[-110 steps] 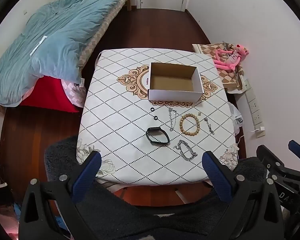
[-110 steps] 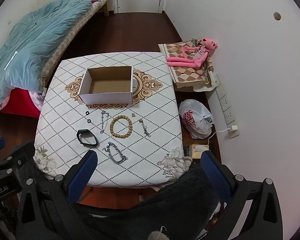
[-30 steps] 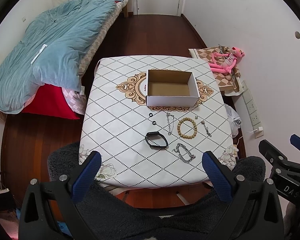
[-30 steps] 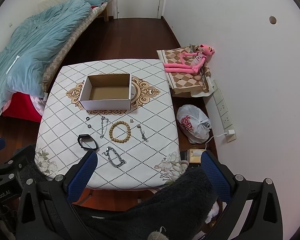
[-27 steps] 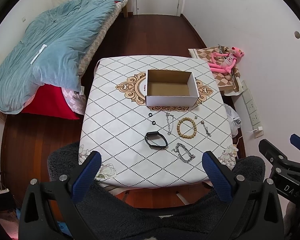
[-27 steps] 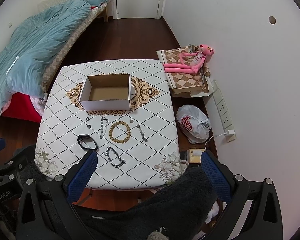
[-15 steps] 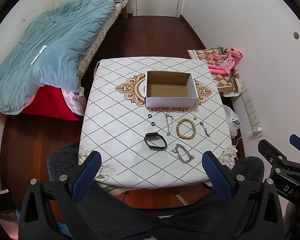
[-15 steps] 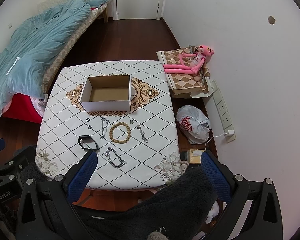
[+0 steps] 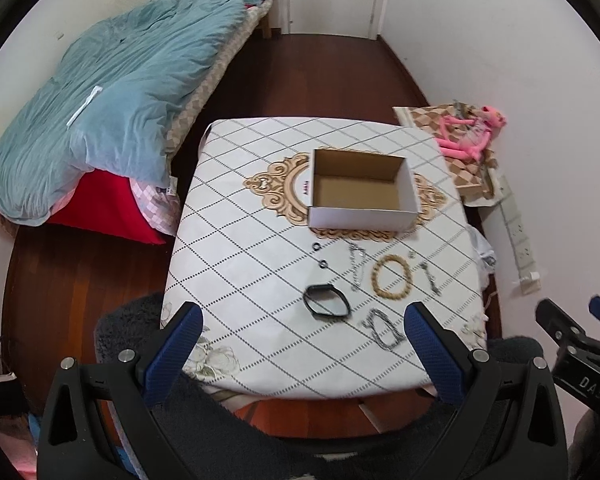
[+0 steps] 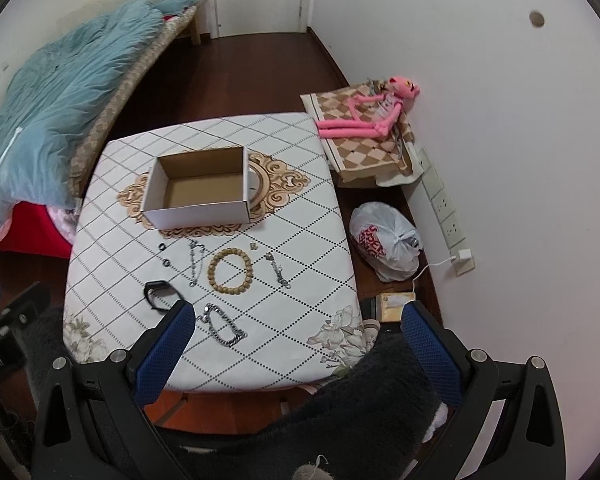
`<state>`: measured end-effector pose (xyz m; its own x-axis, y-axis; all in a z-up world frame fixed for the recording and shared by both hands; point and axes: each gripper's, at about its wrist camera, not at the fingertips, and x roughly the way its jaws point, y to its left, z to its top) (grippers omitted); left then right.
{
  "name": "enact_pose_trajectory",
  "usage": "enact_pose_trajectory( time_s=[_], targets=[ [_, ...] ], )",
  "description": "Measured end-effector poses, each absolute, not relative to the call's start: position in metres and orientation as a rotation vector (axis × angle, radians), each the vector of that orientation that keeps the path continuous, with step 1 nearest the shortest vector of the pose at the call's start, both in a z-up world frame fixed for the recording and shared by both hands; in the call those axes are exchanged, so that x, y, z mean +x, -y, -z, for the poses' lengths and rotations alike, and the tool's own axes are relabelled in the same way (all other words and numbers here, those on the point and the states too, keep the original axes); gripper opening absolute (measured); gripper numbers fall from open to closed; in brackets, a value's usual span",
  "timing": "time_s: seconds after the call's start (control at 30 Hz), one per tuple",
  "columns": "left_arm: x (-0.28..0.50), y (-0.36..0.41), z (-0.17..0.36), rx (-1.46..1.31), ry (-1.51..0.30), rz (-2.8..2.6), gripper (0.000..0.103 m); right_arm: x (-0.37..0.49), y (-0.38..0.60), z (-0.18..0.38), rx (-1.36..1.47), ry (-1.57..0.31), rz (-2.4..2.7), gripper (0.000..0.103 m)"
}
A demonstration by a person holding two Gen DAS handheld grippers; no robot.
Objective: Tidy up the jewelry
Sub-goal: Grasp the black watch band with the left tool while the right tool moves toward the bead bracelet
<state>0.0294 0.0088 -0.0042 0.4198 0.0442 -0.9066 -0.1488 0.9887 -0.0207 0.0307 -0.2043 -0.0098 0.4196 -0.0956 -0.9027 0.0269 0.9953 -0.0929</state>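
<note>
An open empty cardboard box (image 9: pixel 360 190) (image 10: pixel 198 188) stands on a small table with a diamond-pattern cloth (image 9: pixel 240 264) (image 10: pixel 300 248). In front of it lie a wooden bead bracelet (image 9: pixel 392 282) (image 10: pixel 230 271), a black band (image 9: pixel 326 301) (image 10: pixel 160 295), a thick silver chain bracelet (image 9: pixel 382 332) (image 10: pixel 224 326), a thin silver chain (image 9: pixel 357 266) (image 10: pixel 195 260), another small chain (image 9: pixel 430 278) (image 10: pixel 278 270) and two small black rings (image 9: pixel 315 246) (image 10: pixel 163 247). My left gripper (image 9: pixel 302 350) and right gripper (image 10: pixel 296 350) are both open and empty, held above the table's near edge.
A bed with a blue quilt (image 9: pixel 108 108) stands left of the table. A pink plush toy (image 10: pixel 372 116) lies on a checked cushion at the right wall. A white plastic bag (image 10: pixel 388 244) sits on the dark wood floor. A dark fuzzy sleeve (image 10: pixel 360 408) is below.
Both grippers have moved forward and lower toward the table, so the table and jewelry look larger. The jewelry and box have not moved.
</note>
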Motion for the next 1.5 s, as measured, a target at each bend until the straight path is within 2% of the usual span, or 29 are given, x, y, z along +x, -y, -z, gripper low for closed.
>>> enact_pose_trajectory(
  time_s=[0.23,0.53,0.8,1.03,1.1,1.17,1.23,1.4,1.5],
  targets=[
    [0.063,-0.024,0.07,-0.06,-1.22,-0.173,0.103,0.065,0.208,0.075,-0.027,-1.23,0.093,0.103],
    [0.079,-0.022,0.158,-0.098,-1.399,-0.143,0.102,0.089,0.213,0.169,0.0,-1.377,0.124,0.096],
    [0.096,-0.021,0.21,-0.343,-1.544,-0.108,0.102,0.089,0.216,0.204,0.025,-1.419,0.143,0.096],
    [0.108,-0.018,0.232,-0.43,-1.531,-0.127,0.101,0.096,0.217,0.218,0.038,-1.431,0.162,0.096],
    [0.109,-0.014,0.237,-0.394,-1.527,-0.142,0.096,0.099,0.218,0.222,0.043,-1.433,0.161,0.096],
    [0.11,-0.009,0.242,-0.357,-1.529,-0.139,0.067,0.101,0.217,0.225,0.044,-1.435,0.159,0.096],
    [0.109,-0.005,0.243,-0.323,-1.52,-0.131,0.058,0.104,0.217,0.227,0.044,-1.435,0.159,0.096],
    [0.105,0.012,0.241,-0.162,-1.458,-0.094,0.056,0.108,0.216,0.23,0.061,-1.437,0.138,0.096],
    [0.098,0.012,0.233,-0.019,-1.393,-0.116,0.056,0.112,0.212,0.232,0.076,-1.441,0.092,0.081]
  ],
)
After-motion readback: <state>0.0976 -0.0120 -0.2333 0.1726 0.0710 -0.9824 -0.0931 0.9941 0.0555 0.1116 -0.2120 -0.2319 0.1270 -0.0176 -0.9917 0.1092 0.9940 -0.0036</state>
